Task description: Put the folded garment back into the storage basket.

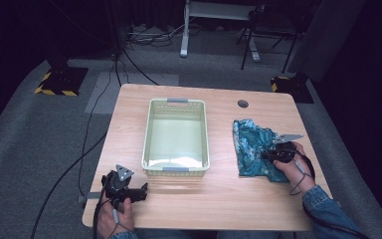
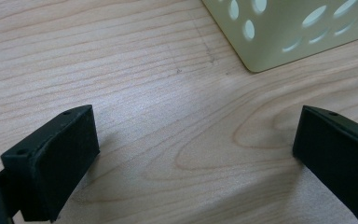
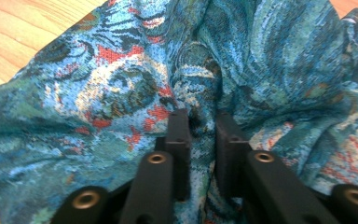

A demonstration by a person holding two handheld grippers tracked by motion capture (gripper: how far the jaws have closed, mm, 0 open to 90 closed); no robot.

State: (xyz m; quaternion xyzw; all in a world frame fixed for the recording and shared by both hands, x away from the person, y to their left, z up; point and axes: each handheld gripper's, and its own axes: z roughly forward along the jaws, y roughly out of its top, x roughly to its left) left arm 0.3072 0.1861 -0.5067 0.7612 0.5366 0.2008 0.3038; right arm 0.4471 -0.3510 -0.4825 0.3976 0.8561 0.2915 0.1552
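A crumpled blue-green patterned cloth [image 1: 251, 144] lies on the right side of the wooden table [image 1: 219, 199]. My right gripper [image 1: 267, 155] rests on its right part. In the right gripper view the cloth [image 3: 121, 84] bunches up, and my right gripper [image 3: 203, 122] is shut on a fold of it pinched between the two black jaws. My left gripper [image 1: 142, 191] lies near the table's front left corner, pointing right. In the left gripper view my left gripper [image 2: 198, 154] is open, with bare wood between its pads.
A pale green perforated basket [image 1: 151, 127] stands in the middle of the table, and its lower corner [image 2: 270, 51] shows just ahead of the left jaws. A round cable hole [image 1: 242, 103] sits at the back right. Cables trail off the table's left edge.
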